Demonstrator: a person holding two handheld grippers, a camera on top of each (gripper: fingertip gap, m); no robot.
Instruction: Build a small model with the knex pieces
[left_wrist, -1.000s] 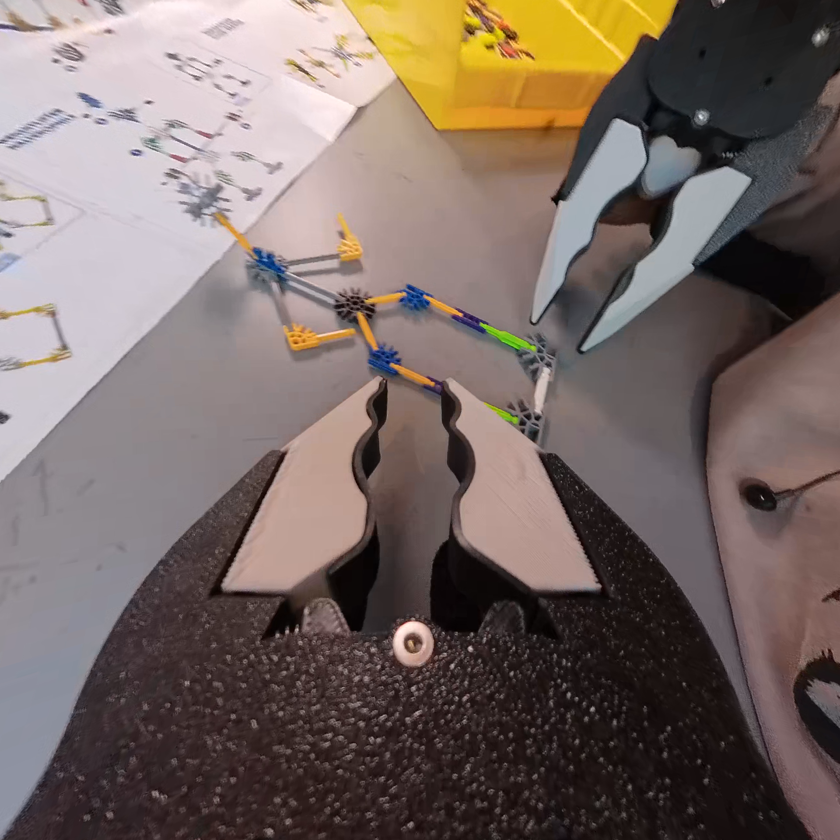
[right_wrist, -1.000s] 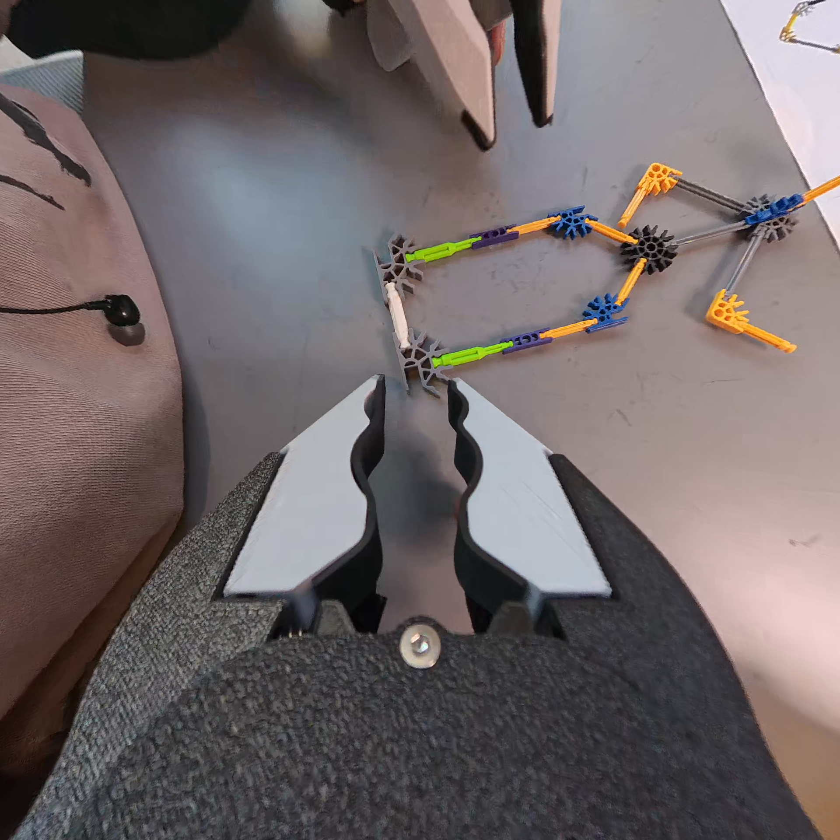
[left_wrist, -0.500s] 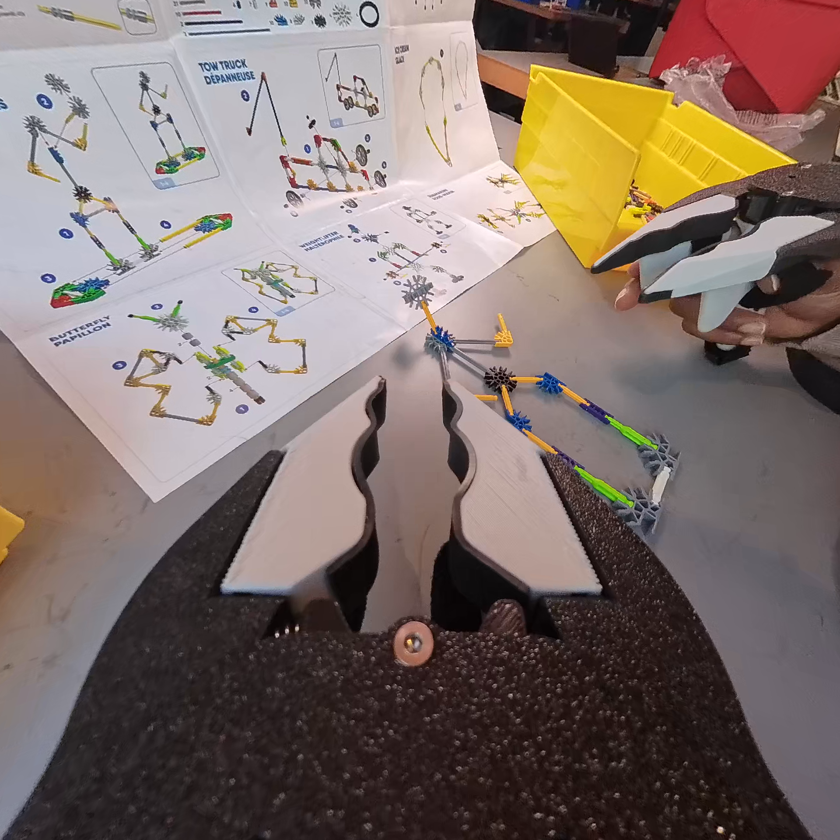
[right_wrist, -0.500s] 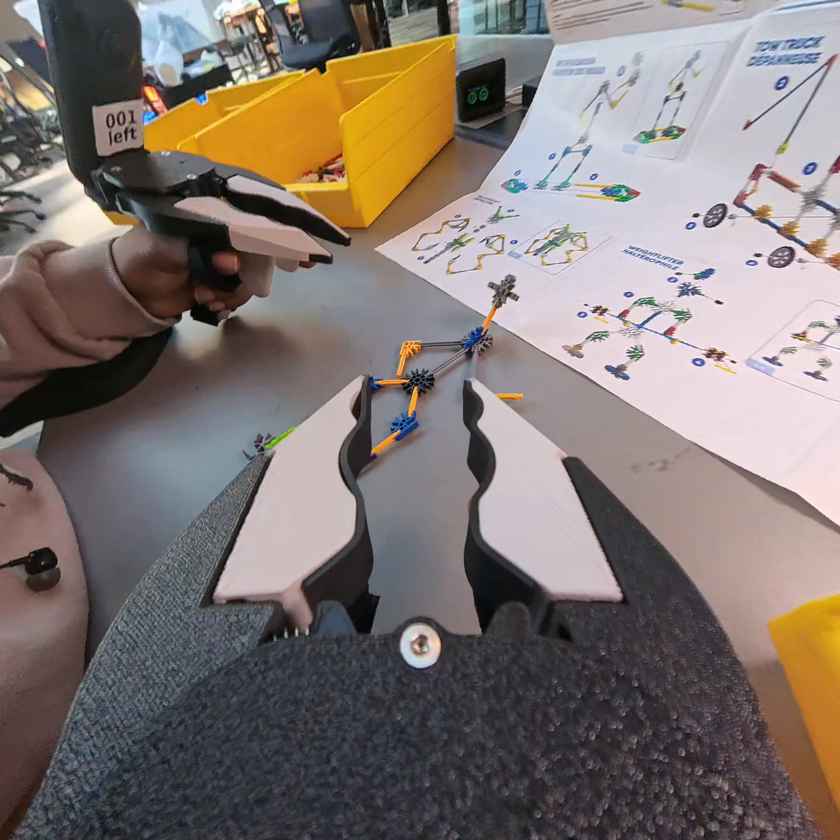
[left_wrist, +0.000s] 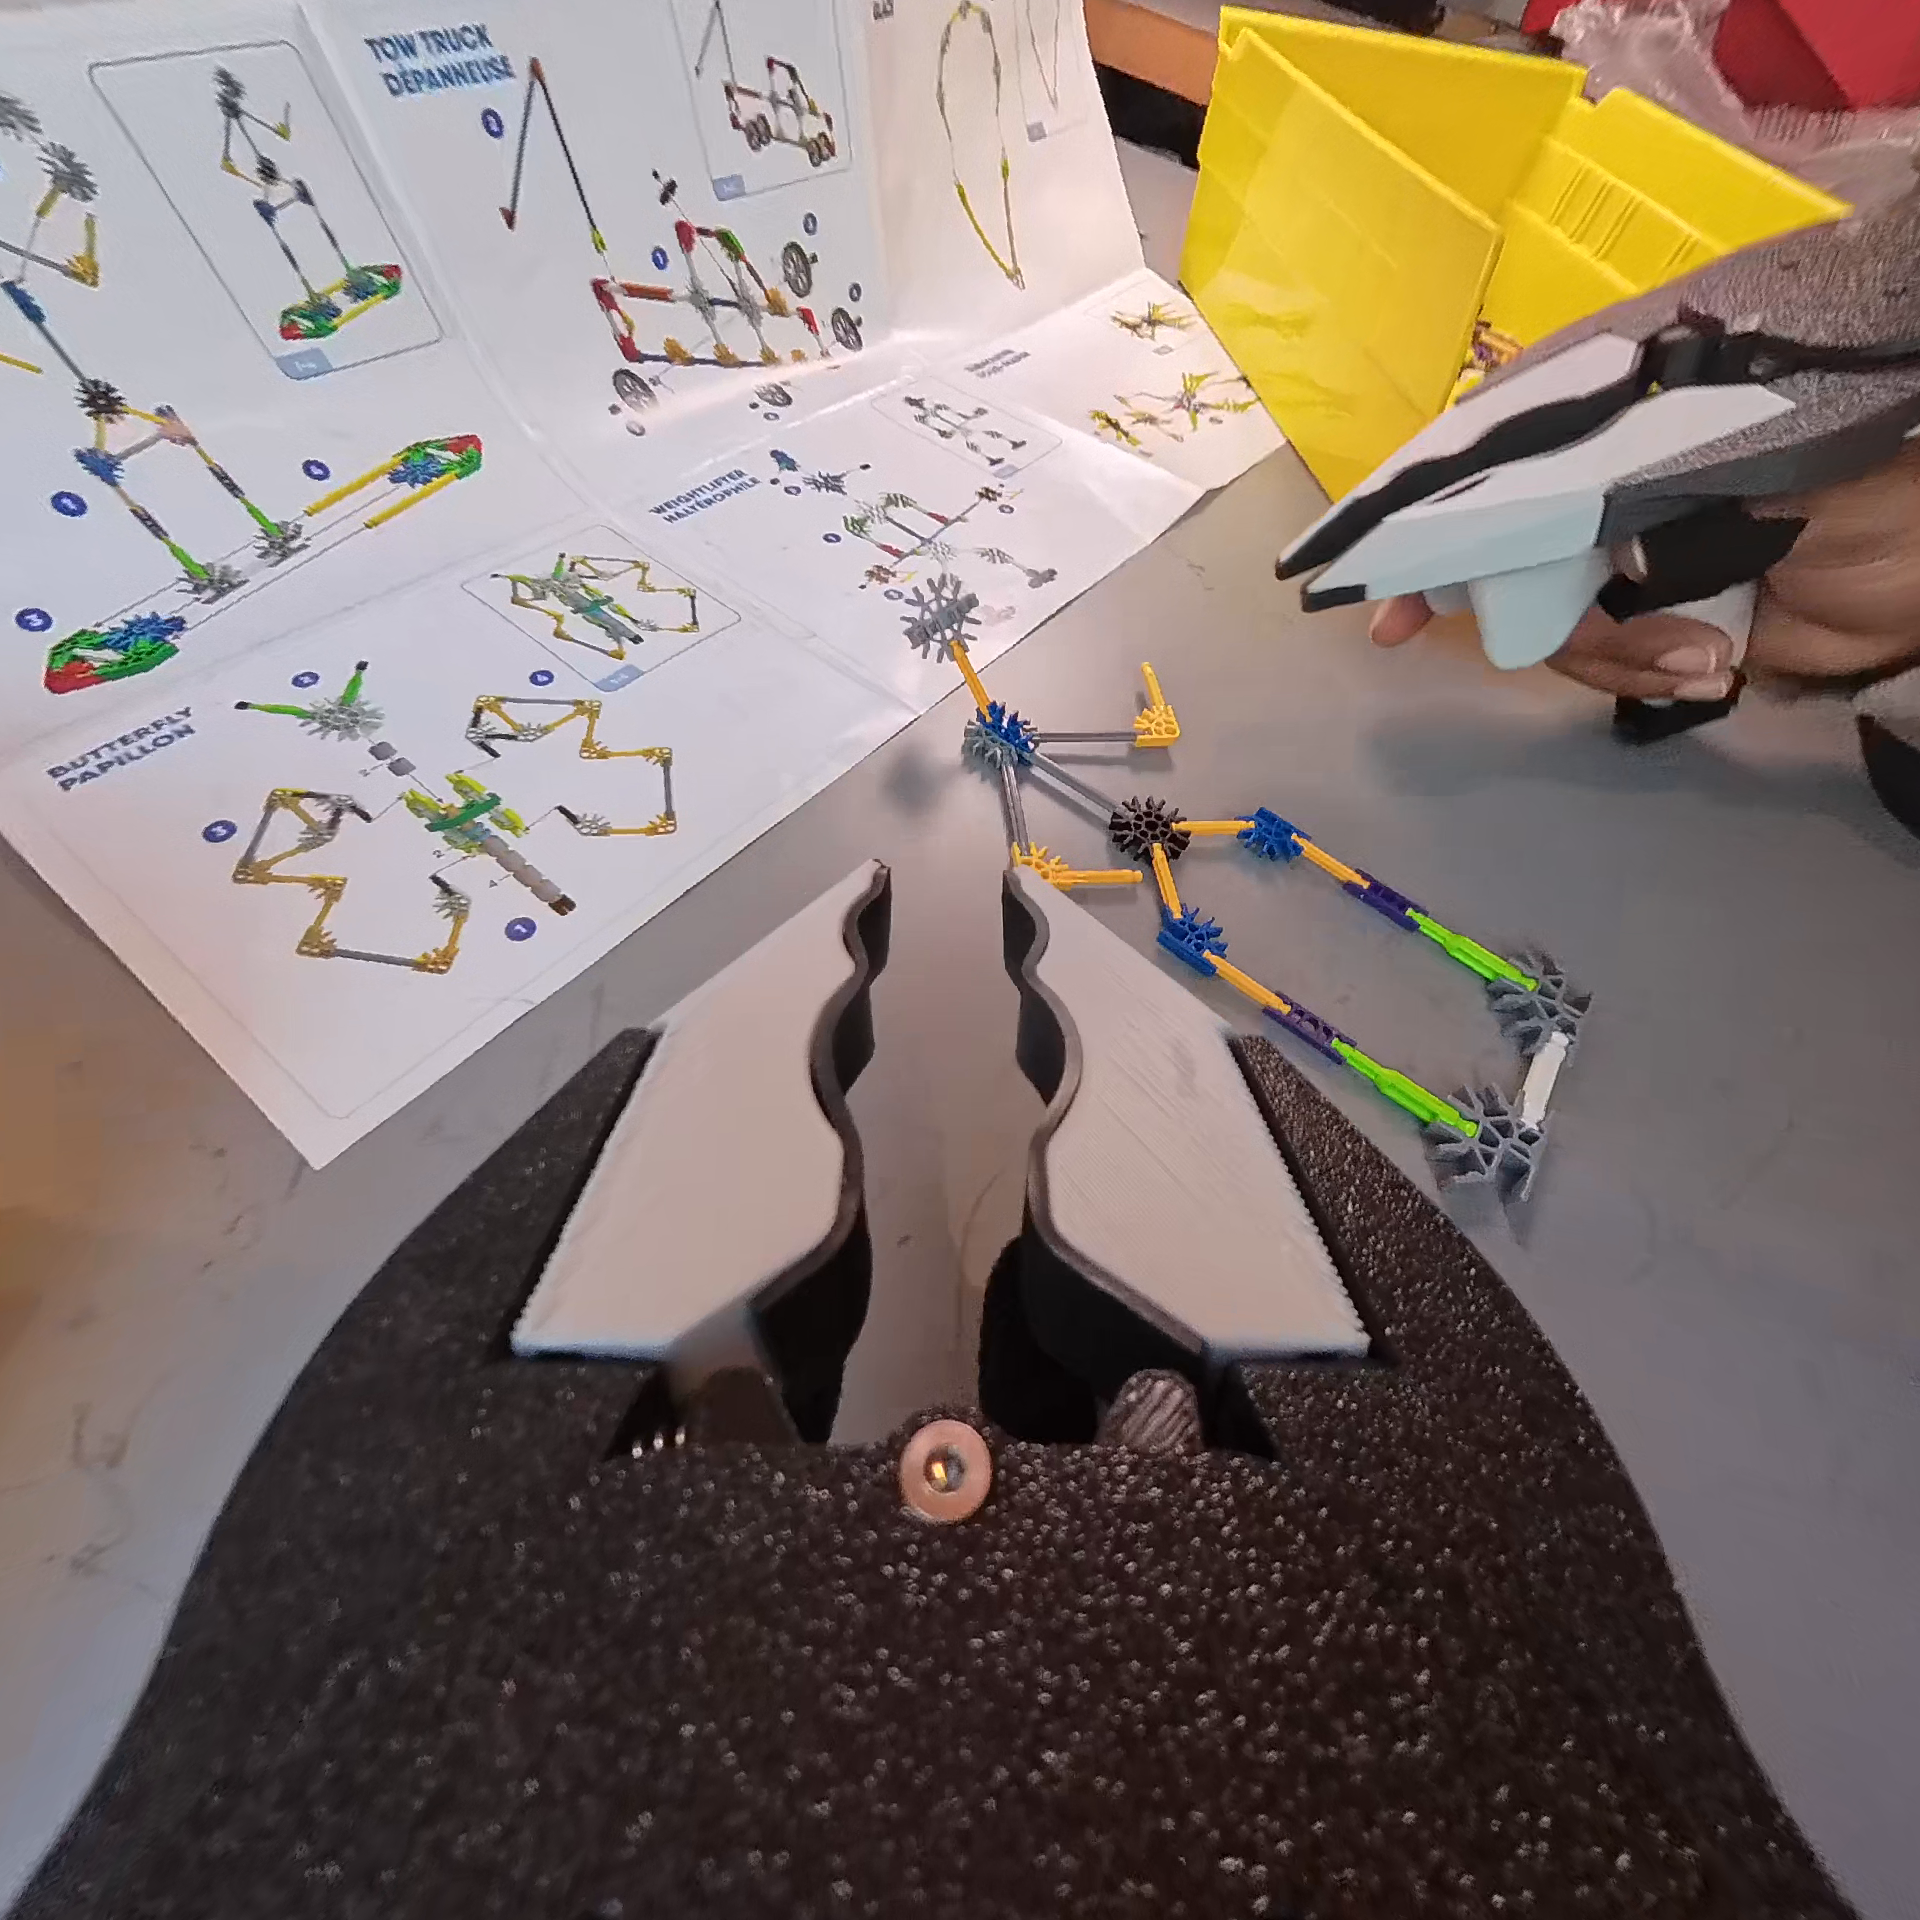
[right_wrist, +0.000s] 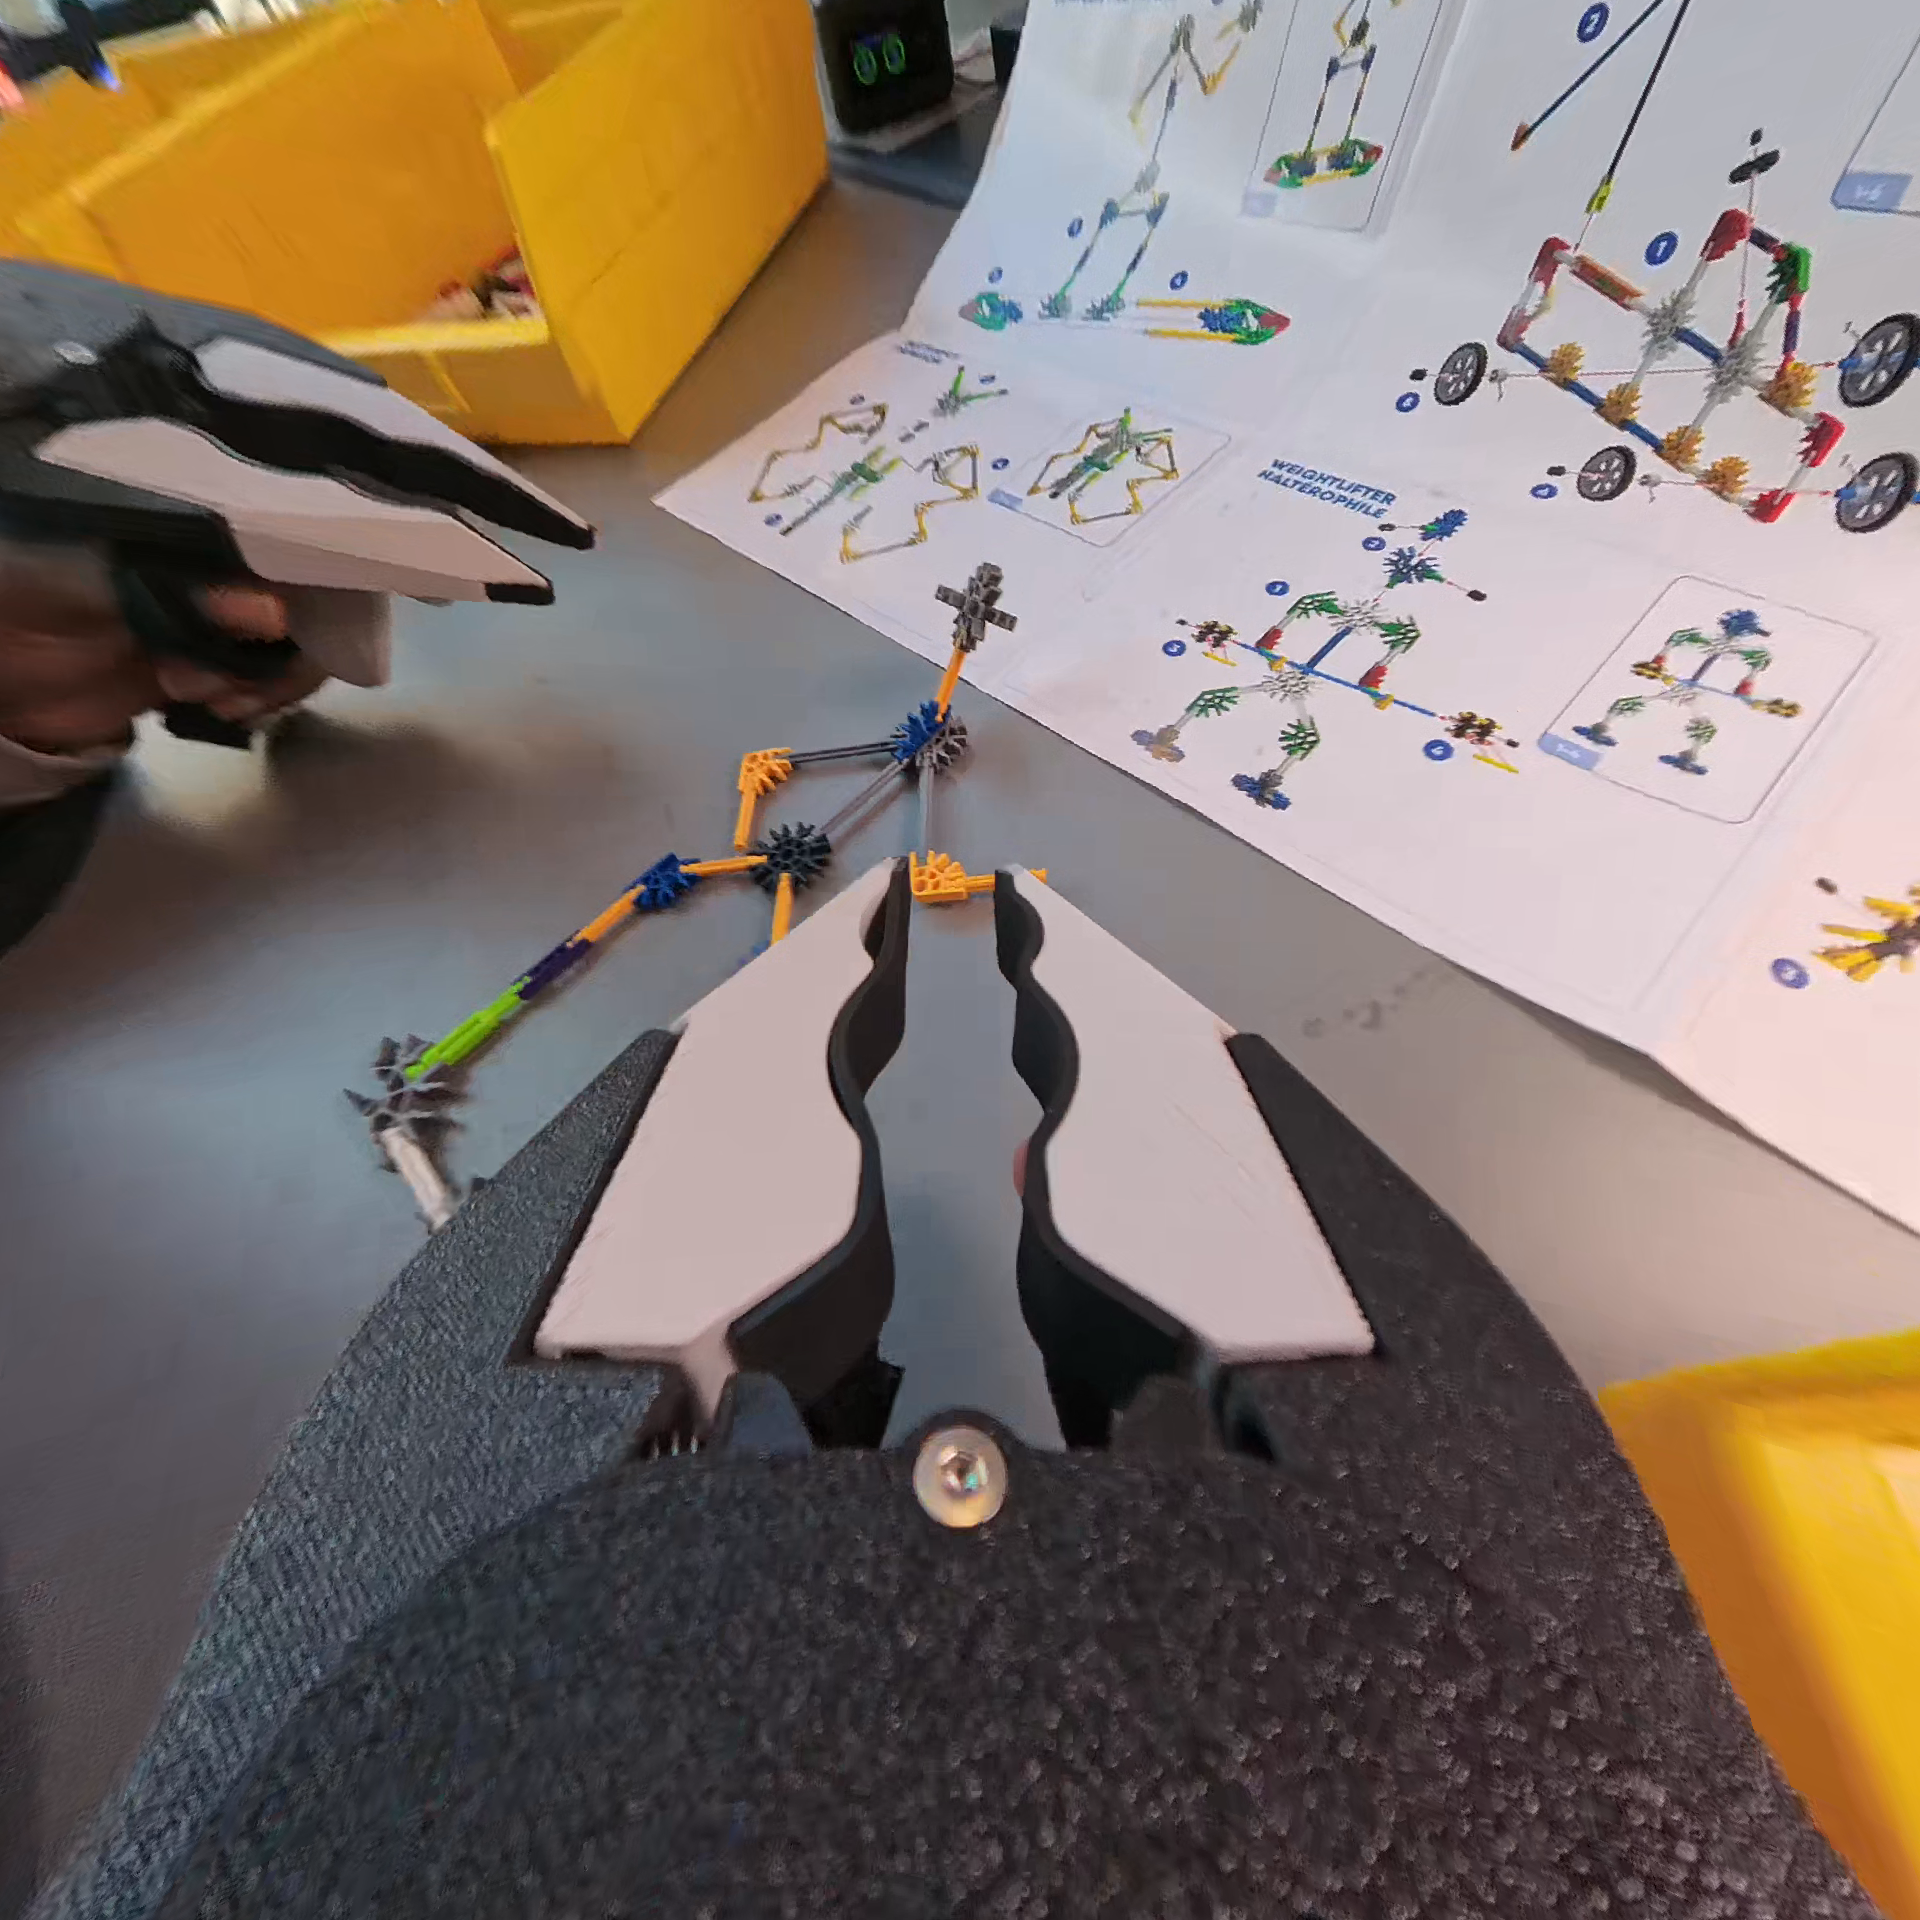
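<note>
Both grippers empty, jaws parted with a gap showing bare table between the fingers, nothing clamped. Left gripper (left_wrist: 943, 896) hangs above the grey table (left_wrist: 1558, 1403), tips just short of the rod-and-connector figure (left_wrist: 1148, 826), which lies flat at 1–2 o'clock in the left wrist view: grey snowflake connector (left_wrist: 940, 620) as its head, overlapping the edge of the instruction sheet (left_wrist: 436, 582), black hub at the middle, two blue/orange/purple/green legs running out to 4 o'clock and joined by a white rod between grey connectors. Right gripper (right_wrist: 948, 883) points along the figure from the opposite side; an orange connector (right_wrist: 935, 875) sits right at its tips at 12 o'clock, contact unclear, looks like hovering above. Each gripper shows in the other's view, raised off the table and held in a hand (left_wrist: 1662, 644). Sheet is spread and propped up at the back, presumably so the diagrams stay readable while building. Yellow parts bins (right_wrist: 540, 229) at 10–11 o'clock in the right wrist view, small pieces inside, near the work area; another yellow bin corner (right_wrist: 1787, 1558) at 4 o'clock.
</note>
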